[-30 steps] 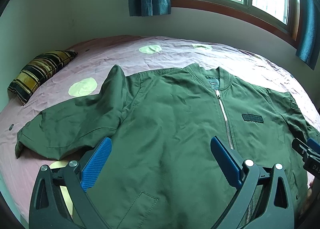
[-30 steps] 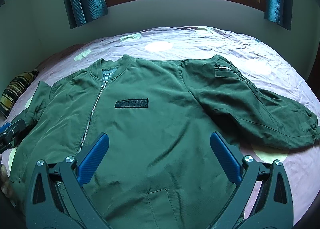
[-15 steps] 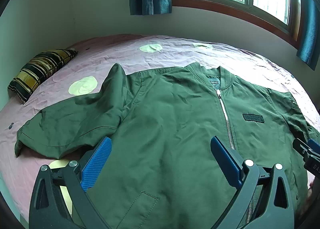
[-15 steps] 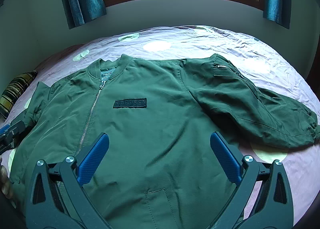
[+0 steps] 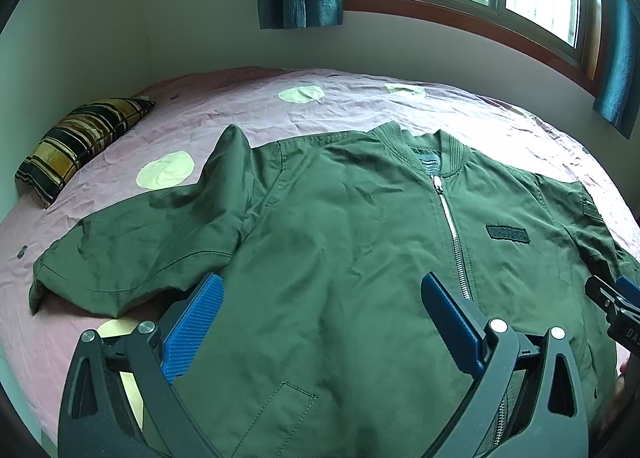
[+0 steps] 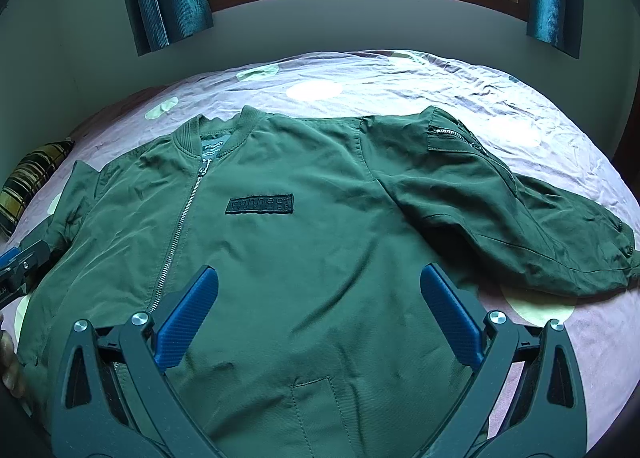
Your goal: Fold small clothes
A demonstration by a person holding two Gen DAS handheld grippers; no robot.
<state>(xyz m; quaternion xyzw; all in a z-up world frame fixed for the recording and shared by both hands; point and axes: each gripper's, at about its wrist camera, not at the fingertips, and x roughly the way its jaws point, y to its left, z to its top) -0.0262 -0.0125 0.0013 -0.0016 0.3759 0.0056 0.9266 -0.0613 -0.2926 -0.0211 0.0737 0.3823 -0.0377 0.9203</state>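
Striped pillow [image 5: 80, 142] at the bed's far left corner. Green jacket [image 5: 360, 258] lies front-up and zipped across the middle of the bed [image 5: 360, 106], collar toward the window-side edge, hem toward the near edge. Its collar-to-hem axis runs across the bed; its longest span is cuff to cuff, parallel to the near edge. The left sleeve [image 5: 132, 242] is bunched and angled toward the near left; the right sleeve [image 6: 520, 210] reaches toward the right edge. Left gripper [image 5: 320, 318] and right gripper [image 6: 320, 310] hover over the lower front panels, fingers spread wide and grasping nothing. The cloth appears light, limp and somewhat slick, likely to slide when dragged; the zipper and ribbed collar are stiffer. Cuffs, shoulder seams or hem corners seem the firmest places to pinch.
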